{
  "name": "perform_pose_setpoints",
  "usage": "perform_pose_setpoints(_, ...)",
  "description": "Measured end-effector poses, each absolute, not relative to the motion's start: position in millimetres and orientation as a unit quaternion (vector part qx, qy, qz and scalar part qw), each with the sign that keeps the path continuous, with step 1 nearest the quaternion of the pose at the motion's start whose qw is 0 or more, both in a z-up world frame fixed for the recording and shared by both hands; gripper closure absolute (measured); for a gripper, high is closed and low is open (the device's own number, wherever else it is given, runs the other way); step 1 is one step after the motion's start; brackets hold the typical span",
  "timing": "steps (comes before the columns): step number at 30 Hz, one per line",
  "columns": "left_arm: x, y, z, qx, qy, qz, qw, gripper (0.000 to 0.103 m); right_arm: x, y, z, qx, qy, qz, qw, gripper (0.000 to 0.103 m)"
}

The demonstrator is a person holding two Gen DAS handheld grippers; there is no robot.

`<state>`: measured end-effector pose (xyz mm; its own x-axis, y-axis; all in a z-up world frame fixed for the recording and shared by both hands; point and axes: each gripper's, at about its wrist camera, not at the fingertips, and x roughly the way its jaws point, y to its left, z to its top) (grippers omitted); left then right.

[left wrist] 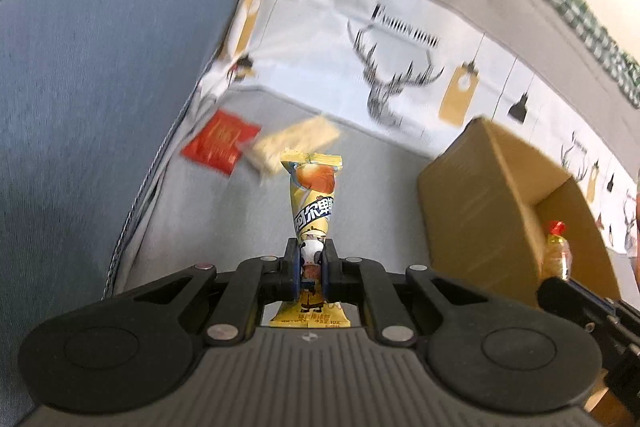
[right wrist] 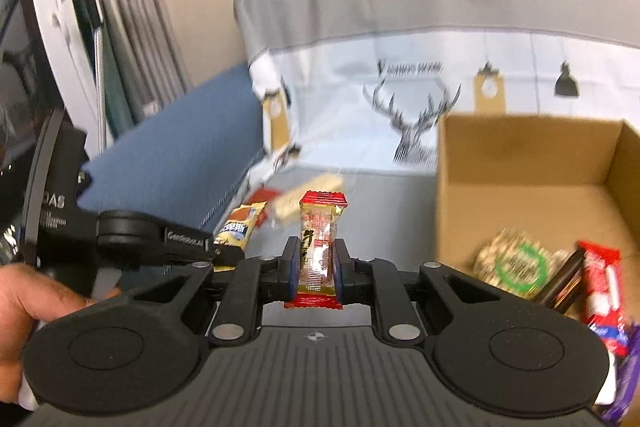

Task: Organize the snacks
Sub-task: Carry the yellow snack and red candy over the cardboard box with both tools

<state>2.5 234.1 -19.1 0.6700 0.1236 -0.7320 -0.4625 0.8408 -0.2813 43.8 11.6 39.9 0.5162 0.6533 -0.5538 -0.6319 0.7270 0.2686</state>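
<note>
Grey sofa fabric stretches under both grippers, with a blue cushion to one side and a deer-print cover hanging behind. Left gripper has its fingers clamped on a yellow candy packet, which sticks up and forward above the seat. Right gripper pinches a clear snack packet with red ends between its pads, the packet standing upright between the fingers. Beyond the left gripper's packet, 2 snacks lie on the seat: a red sachet and a pale wafer bar, touching each other. Near the right gripper sits an open cardboard box on the seat; inside it are a round green-ringed snack and a red wrapper. A person's hand grips the left gripper's handle.
</note>
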Motion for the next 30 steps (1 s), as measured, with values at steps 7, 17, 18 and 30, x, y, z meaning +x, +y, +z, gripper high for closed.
perform_pose_setpoints(7,8.2,219.8,-5.1,-0.239,0.332,0.159,0.899,0.093,53.1,-16.0,50.1,0.03,0.289,0.351,0.89,0.086)
perform_pose_setpoints(17,22.2,170.5,14.5,-0.232,0.281,0.112,0.924,0.093,72.0,-46.5,49.0,0.053,0.27,0.311,0.91,0.086)
perform_pose_setpoints(18,24.3,163.5,16.3,-0.229,0.277,0.104,0.927,0.093,73.7,-50.2,48.7,0.052,0.268,0.307,0.912,0.086)
perform_pose_setpoints(30,47.9,84.0,21.4,-0.186,0.249,0.029,0.95,0.093,94.3,-99.2,46.5,0.05,0.249,0.236,0.938,0.086)
